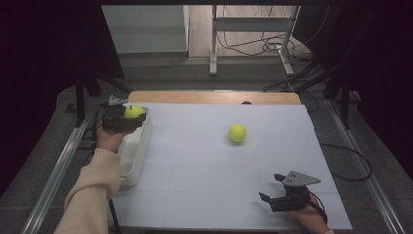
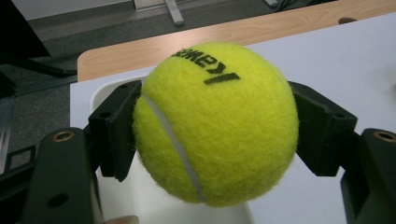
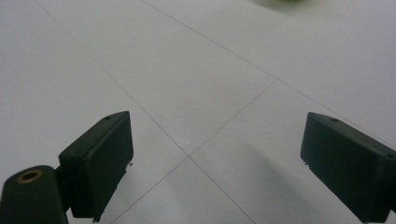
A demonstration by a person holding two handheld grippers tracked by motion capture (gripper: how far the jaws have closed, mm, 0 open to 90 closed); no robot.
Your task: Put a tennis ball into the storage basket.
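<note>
Left hand-held gripper (image 1: 127, 117): clamps ball (image 2: 215, 122) over bin (image 1: 138, 153).
Right hand-held gripper (image 1: 271, 188): wide, idle on counter (image 1: 204, 165).
Risk: early release bounces ball off rim.

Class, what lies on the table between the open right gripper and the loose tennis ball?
Bare white table lies between the right gripper and the loose tennis ball, seen in the high view.
</note>
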